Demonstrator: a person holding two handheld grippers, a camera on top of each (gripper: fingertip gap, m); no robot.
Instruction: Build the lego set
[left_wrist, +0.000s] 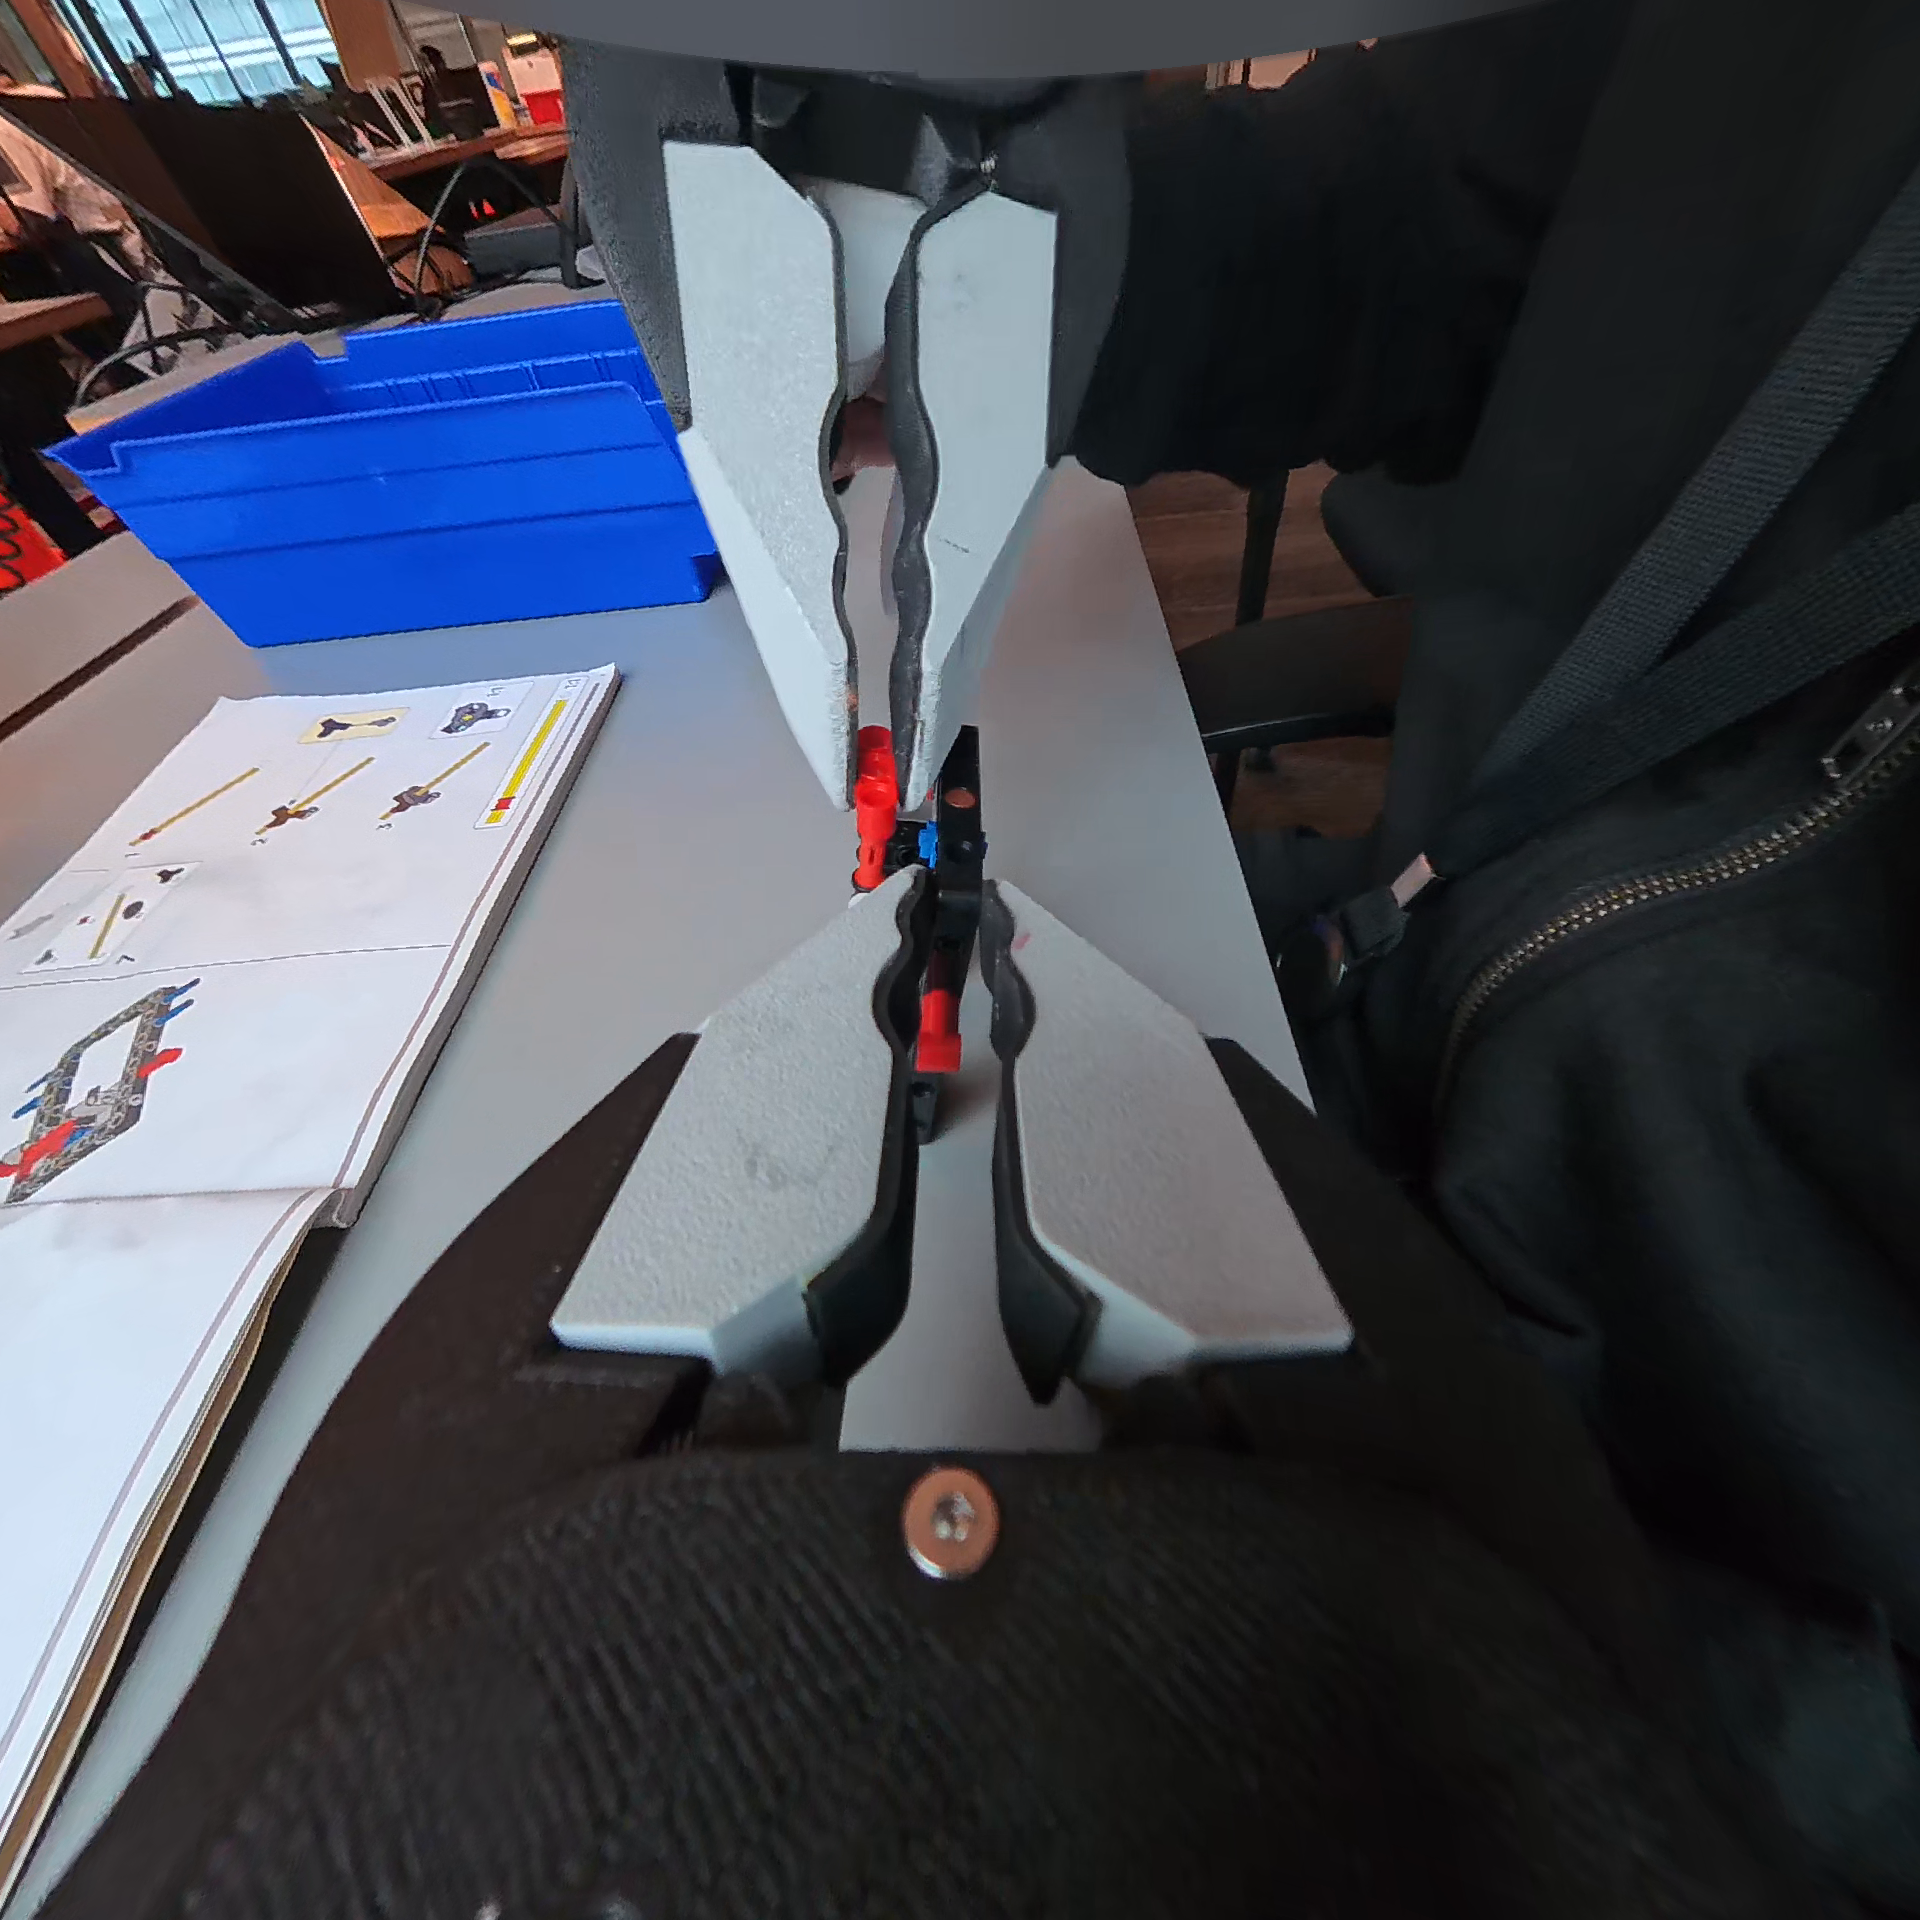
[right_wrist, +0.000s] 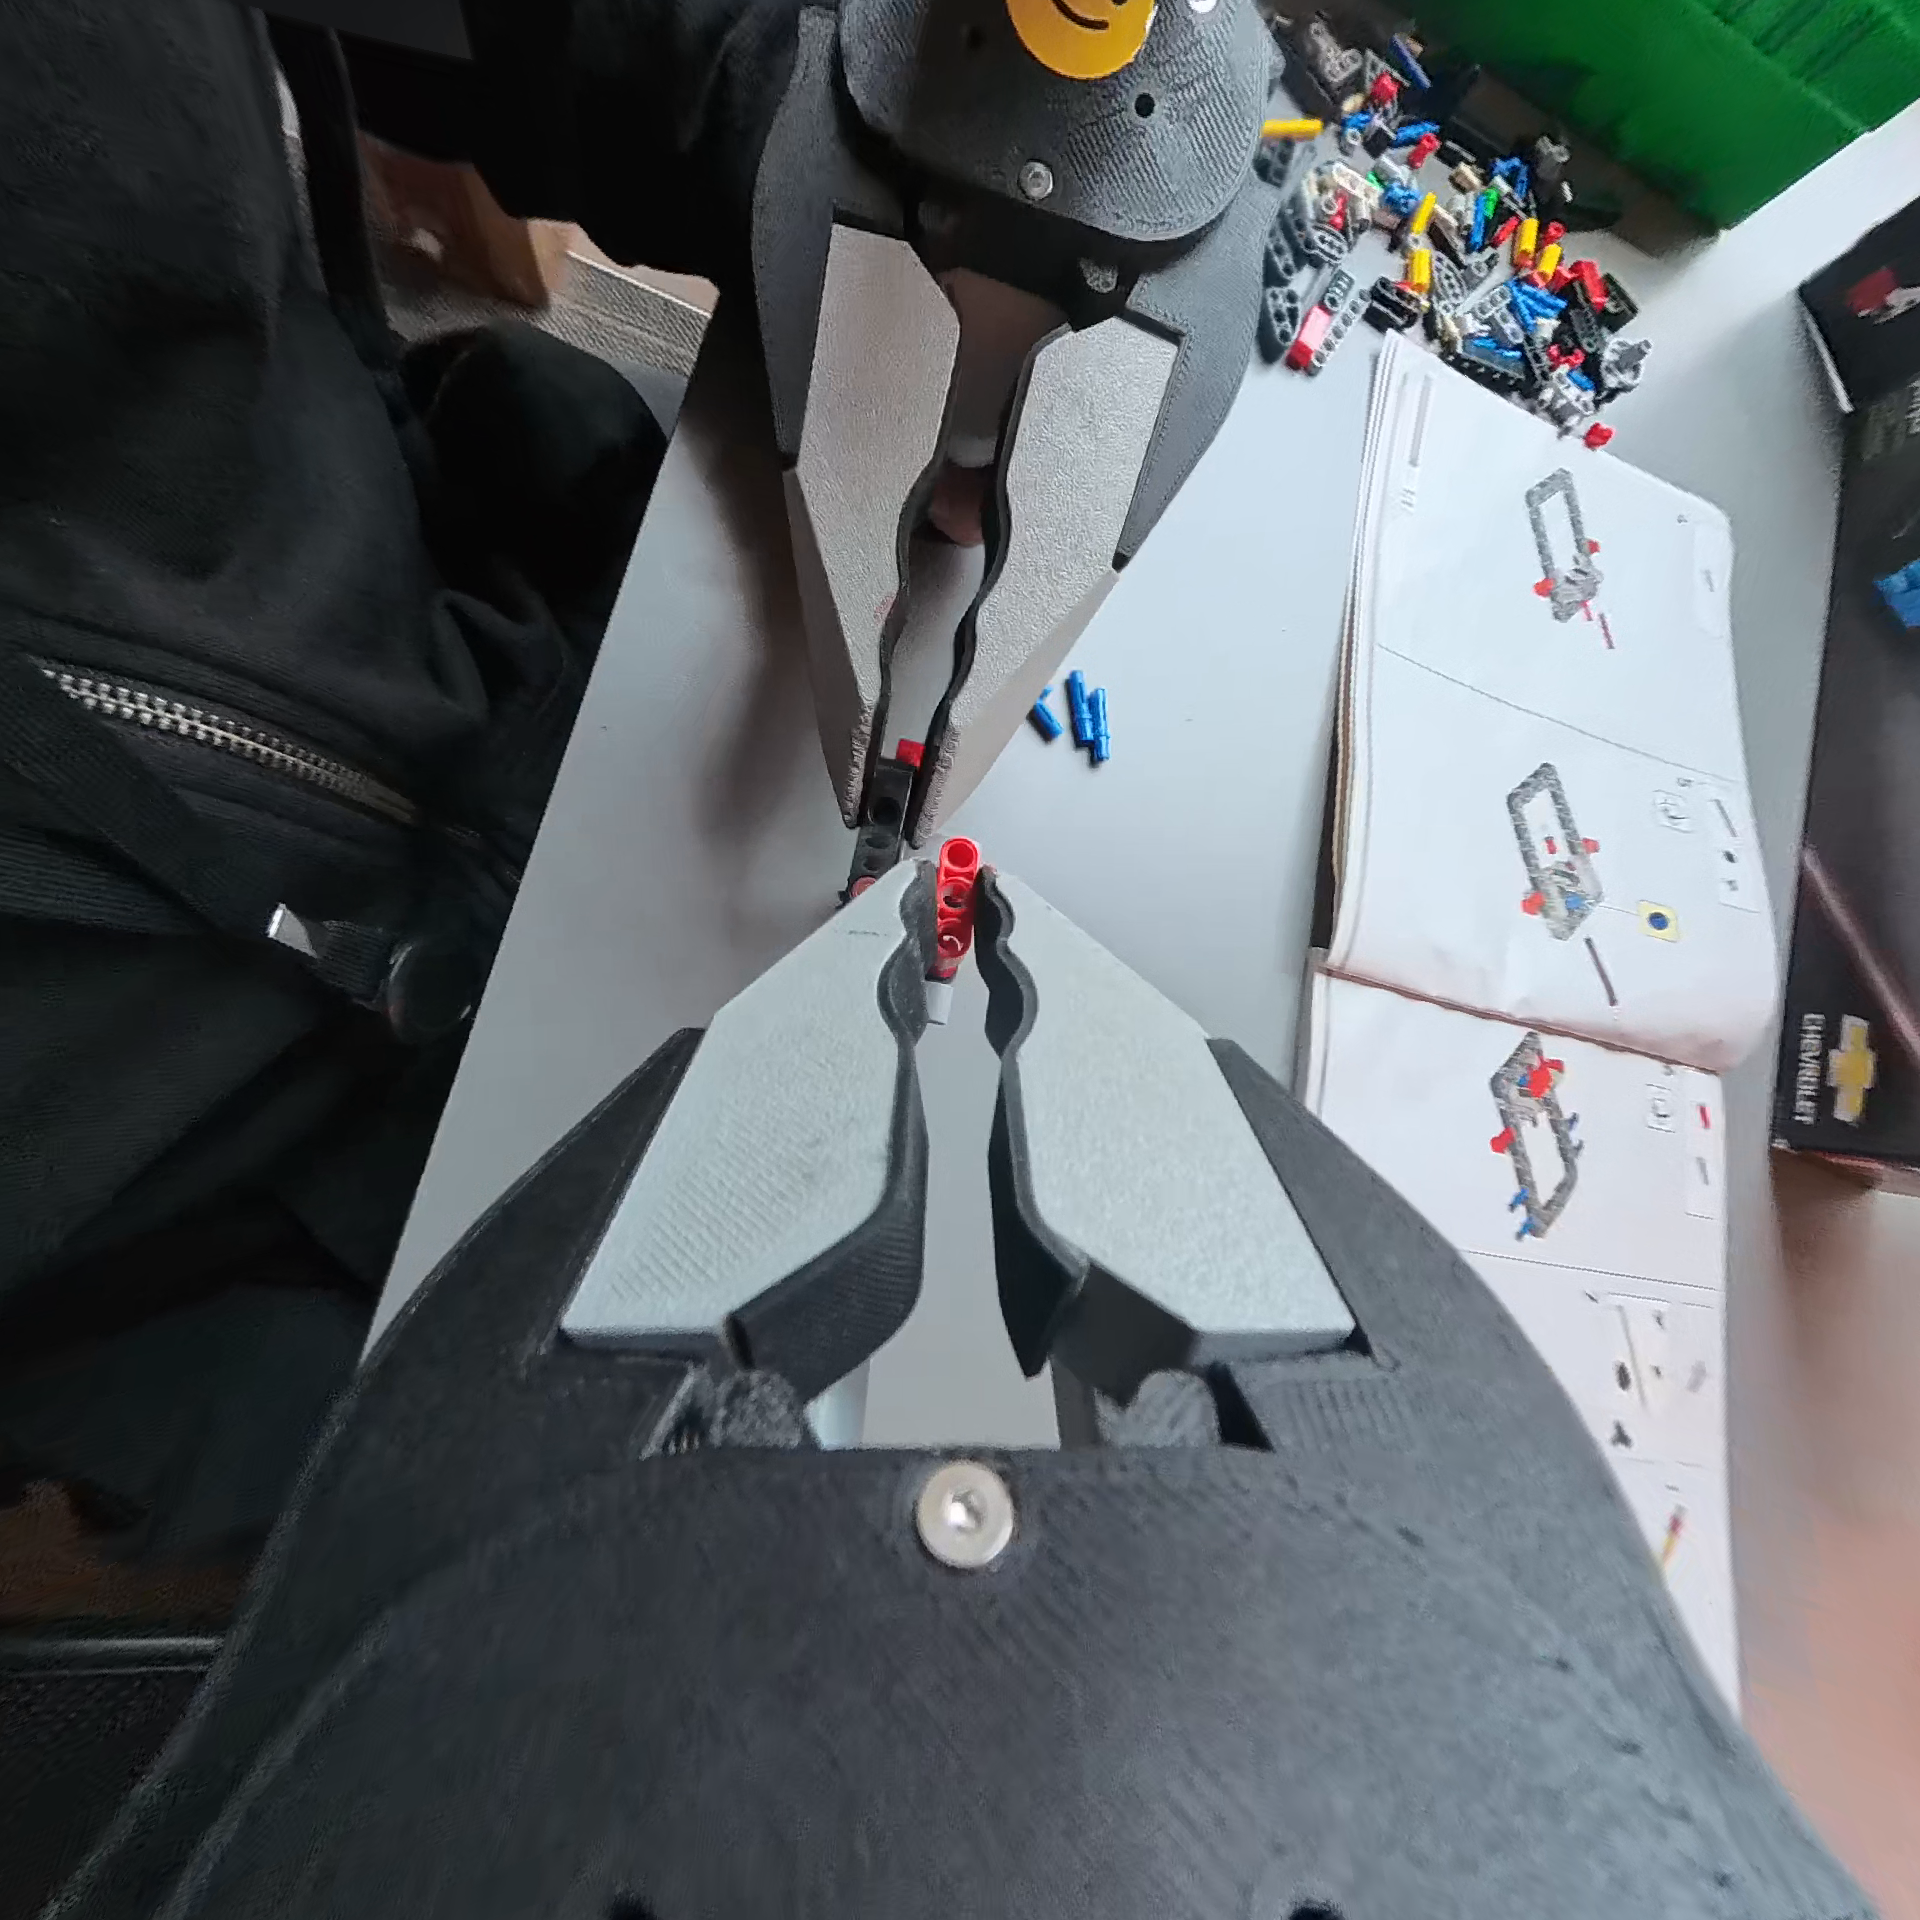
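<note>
Black beam (left_wrist: 951, 935) half hidden by left gripper (left_wrist: 954, 894)

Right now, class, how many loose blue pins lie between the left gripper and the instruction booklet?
3 blue pins, clustered on the table: left one, middle one, right one. More may sit in the far pile.

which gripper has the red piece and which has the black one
The right gripper pinches the small red connector. The left gripper clamps the black beam assembly, which carries red and blue pins.
</note>
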